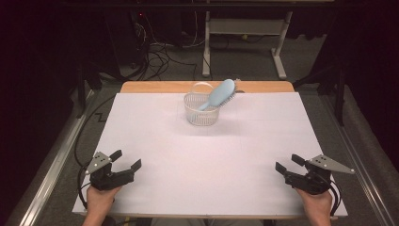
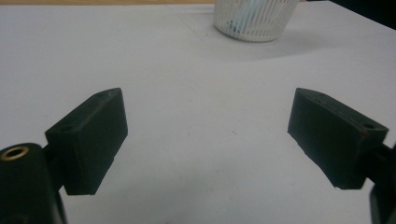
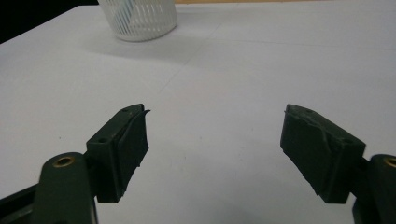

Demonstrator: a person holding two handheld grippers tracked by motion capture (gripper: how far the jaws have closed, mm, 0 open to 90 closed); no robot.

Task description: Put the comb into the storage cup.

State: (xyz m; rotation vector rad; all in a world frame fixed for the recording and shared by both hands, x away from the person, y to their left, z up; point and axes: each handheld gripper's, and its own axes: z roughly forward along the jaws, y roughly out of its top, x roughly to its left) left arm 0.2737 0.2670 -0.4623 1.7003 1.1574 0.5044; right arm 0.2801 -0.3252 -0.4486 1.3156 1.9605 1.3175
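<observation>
A white slatted basket [image 1: 202, 109] stands at the far middle of the white table cover [image 1: 207, 155]. A light blue hairbrush [image 1: 218, 94] leans in it, head up and to the right. My left gripper [image 1: 126, 159] rests at the near left, held by a hand, open with nothing between its jaws. At the near right my right gripper [image 1: 286, 163] is open and empty too. The basket [image 2: 254, 18] appears at the top of the left gripper view beyond my left gripper [image 2: 208, 135]. The right gripper view has the basket [image 3: 138, 18] at top left, past my right gripper [image 3: 215, 149].
The wooden table edge [image 1: 155, 86] shows behind the white cover. Cables [image 1: 160, 56] and a desk frame [image 1: 244, 28] lie on the floor beyond. Metal rails [image 1: 51, 165] run along both sides of the table.
</observation>
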